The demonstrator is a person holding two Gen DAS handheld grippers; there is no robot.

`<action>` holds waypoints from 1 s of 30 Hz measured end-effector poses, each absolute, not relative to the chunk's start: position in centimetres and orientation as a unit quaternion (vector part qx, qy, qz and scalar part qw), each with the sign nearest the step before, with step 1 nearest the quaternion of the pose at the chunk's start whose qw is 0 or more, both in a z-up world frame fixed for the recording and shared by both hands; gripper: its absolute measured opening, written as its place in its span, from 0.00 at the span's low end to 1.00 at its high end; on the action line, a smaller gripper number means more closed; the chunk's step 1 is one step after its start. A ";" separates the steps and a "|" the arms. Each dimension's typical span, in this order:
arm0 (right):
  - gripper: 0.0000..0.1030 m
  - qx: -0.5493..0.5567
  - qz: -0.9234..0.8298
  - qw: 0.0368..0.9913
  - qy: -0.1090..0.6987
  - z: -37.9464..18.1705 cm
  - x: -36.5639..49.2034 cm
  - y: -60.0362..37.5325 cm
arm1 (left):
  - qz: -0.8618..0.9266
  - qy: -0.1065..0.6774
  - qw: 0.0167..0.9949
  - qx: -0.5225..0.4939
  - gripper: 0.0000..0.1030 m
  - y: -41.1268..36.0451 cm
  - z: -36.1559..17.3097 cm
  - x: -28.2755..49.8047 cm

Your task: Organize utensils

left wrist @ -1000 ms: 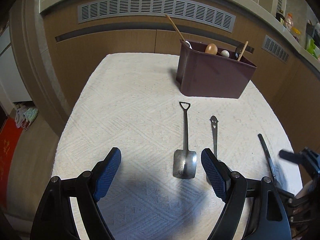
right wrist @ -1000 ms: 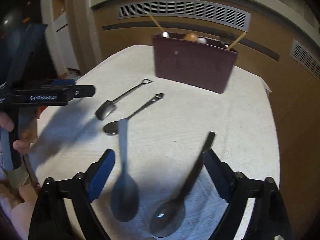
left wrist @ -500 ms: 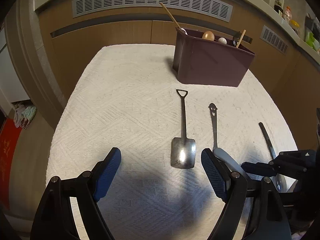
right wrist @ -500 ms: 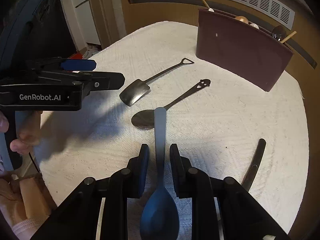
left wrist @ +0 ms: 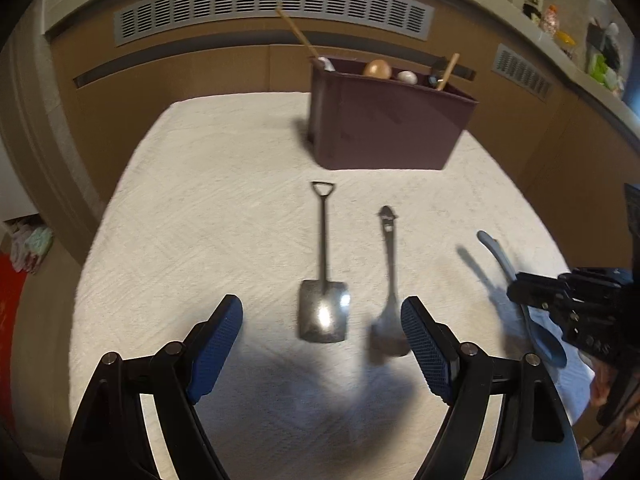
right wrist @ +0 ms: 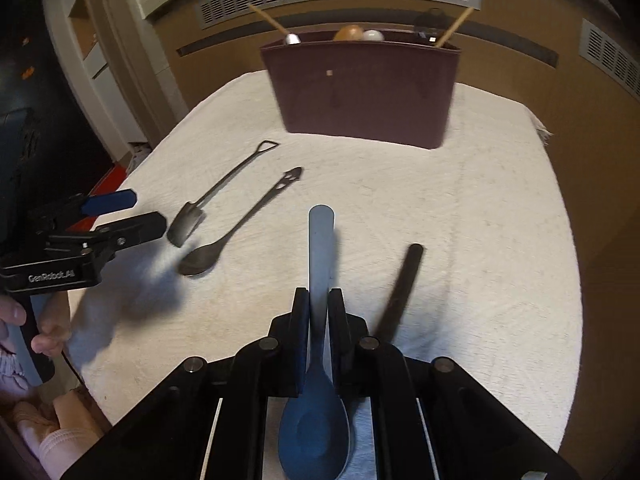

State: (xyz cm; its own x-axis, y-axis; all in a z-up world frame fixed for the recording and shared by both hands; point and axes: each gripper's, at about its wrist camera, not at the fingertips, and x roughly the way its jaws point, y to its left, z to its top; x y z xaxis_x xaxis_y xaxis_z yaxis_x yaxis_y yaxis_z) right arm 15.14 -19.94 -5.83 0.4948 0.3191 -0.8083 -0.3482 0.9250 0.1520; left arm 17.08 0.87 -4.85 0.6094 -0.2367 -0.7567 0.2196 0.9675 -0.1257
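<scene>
My right gripper [right wrist: 319, 320] clamps the blue spoon [right wrist: 318, 360] by its handle, well short of the maroon utensil bin [right wrist: 364, 88]. My left gripper [left wrist: 322, 324] closes slowly around nothing, above the shovel-shaped spoon [left wrist: 323, 296] in front of that bin.

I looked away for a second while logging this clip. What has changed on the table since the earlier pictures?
The right gripper slid over the blue spoon, and its jaws shut on the handle. The left gripper remains open above the shovel spoon, holding nothing. The shovel spoon, the smiley spoon, the black spoon and the maroon bin stayed put.
</scene>
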 end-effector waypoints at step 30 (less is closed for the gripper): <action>0.89 0.109 0.162 0.860 0.472 -7.5 14.6 -25.2 | -0.193 0.514 0.831 0.087 0.30 -5.3 -7.1 18.7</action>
